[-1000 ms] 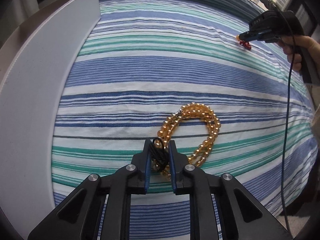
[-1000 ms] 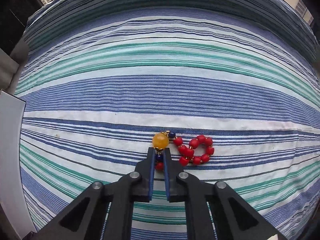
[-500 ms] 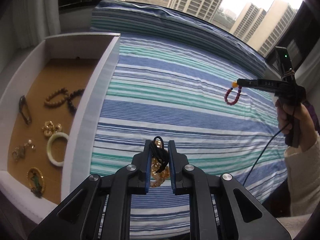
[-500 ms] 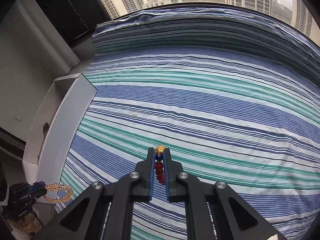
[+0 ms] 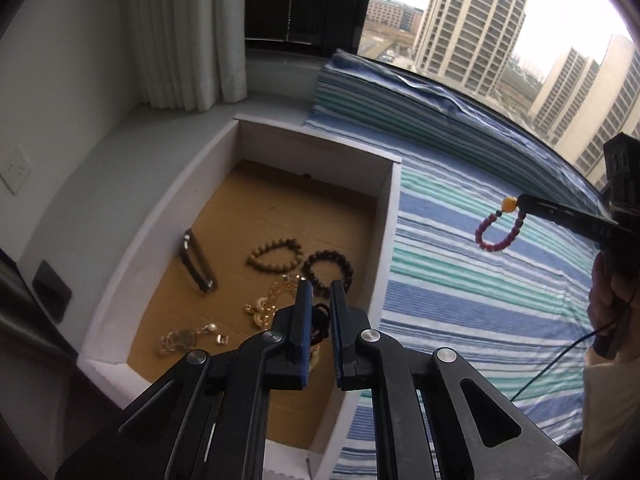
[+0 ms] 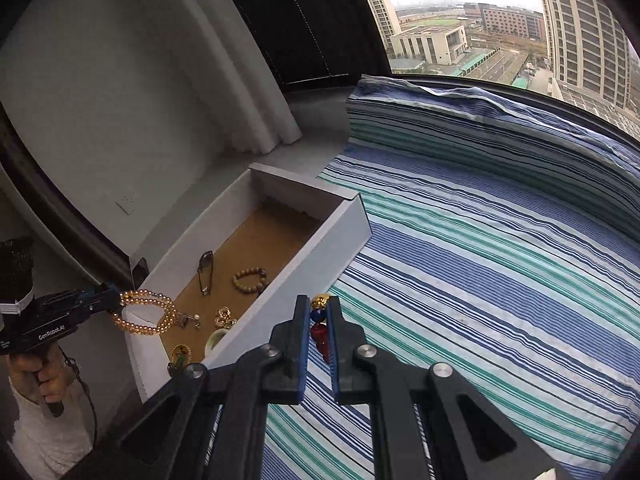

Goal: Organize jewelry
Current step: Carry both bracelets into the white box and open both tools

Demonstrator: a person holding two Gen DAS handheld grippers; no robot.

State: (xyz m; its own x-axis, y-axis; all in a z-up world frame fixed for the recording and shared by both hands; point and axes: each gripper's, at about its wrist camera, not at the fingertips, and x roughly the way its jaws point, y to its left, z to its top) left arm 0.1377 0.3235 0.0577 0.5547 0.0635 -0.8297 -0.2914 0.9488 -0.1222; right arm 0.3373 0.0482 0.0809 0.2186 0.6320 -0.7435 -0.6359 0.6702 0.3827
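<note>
My left gripper (image 5: 320, 292) hangs over the near end of the white box (image 5: 390, 216), its jaws closing tight on the black cord of the amber bead necklace (image 5: 314, 354). In the right wrist view that necklace (image 6: 144, 312) dangles from the left gripper (image 6: 115, 299) above the box's near corner (image 6: 132, 316). My right gripper (image 6: 319, 308) is shut on the red bead bracelet (image 6: 320, 338) with its yellow bead on top, above the striped sheet (image 6: 480, 280). From the left wrist view the bracelet (image 5: 496, 236) hangs in a loop from the right gripper (image 5: 522, 204).
The box floor holds several pieces: a wooden bead bracelet (image 5: 276, 258), a dark bead bracelet (image 5: 328, 270), a large pin (image 5: 198, 266), gold pieces (image 5: 264, 308). White curtains (image 5: 188, 40) and a window stand behind. A folded striped pillow (image 6: 460, 120) lies along the sill.
Both grippers rose off the sheet with their jewelry and swung left toward the box. The amber necklace now hangs over the box; the red bracelet hangs in the air.
</note>
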